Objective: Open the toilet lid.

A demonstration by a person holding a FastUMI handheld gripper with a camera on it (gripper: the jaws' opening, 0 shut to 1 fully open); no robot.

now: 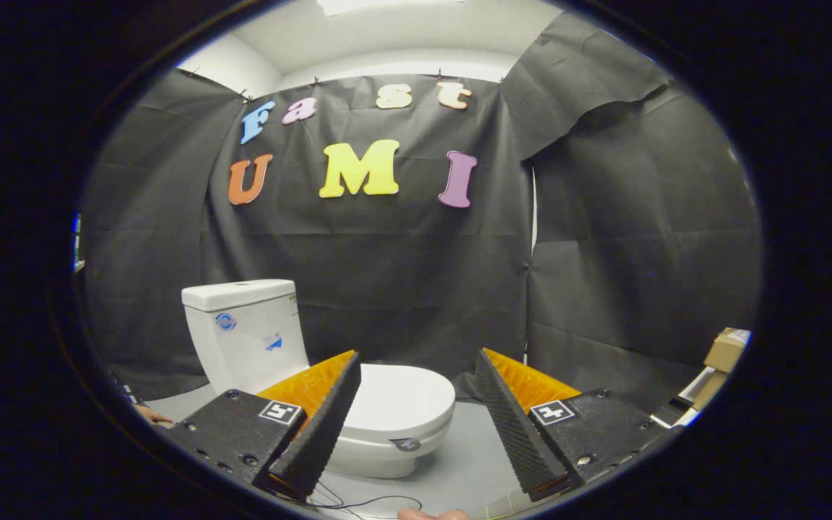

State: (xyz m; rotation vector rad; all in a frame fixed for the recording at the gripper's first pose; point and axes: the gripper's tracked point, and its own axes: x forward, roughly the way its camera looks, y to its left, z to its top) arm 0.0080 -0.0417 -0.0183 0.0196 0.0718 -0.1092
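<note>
The tongs [416, 361] stand wide apart, gripping nothing; the toilet [257, 347] sits lower left of frame, its lid [398, 397] down, between them

The toilet [329, 383] stood on the floor [470, 462] before the cloth wall [416, 289], its tank [246, 332] at the back and its bowl reaching forward. The lid [398, 397] lay flat, down on the bowl. The gripper [416, 365] hung in front of it with its fingers spread wide apart and nothing between them; the lid sat just beyond the left finger [322, 419], while the right finger [513, 426] was off to the toilet's right, above bare floor. Cardboard boxes [723, 354] were stacked far to the right, well apart from the toilet. Thin cables [365, 502] trailed over the floor below the fingers.
</note>
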